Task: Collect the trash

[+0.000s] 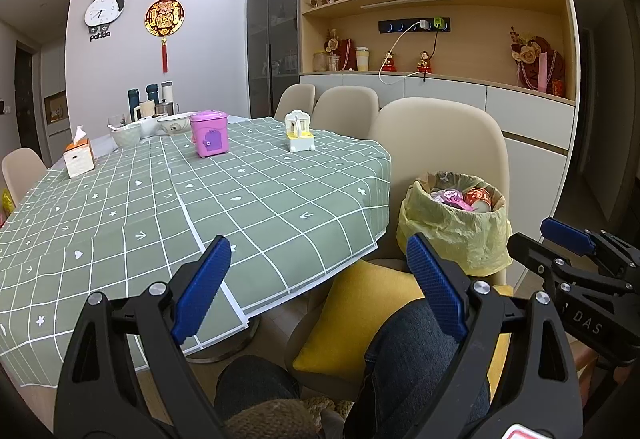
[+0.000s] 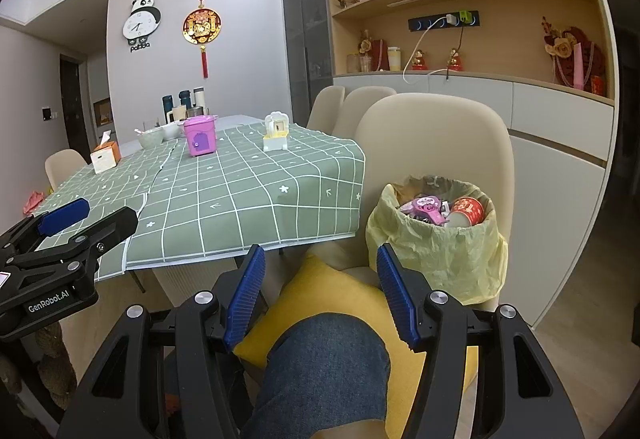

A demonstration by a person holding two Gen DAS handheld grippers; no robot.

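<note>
Nearest the cameras, the left gripper [image 1: 316, 279] and right gripper [image 2: 320, 287] both hung with jaws spread and empty above the person's jeans-clad knees [image 2: 324, 367]. Just beyond, a yellow-lined trash bin [image 2: 436, 239] (holding a red paper cup [image 2: 466, 211] and pink toy [image 2: 426, 209]) sat on a beige chair [image 2: 432, 135], beside the green checked tablecloth [image 1: 160, 207].

Lilac wall [image 1: 132, 79] w/ panda clock [image 1: 103, 9] — beige chairs [image 1: 436, 135], wood shelving [image 1: 480, 35].
</note>
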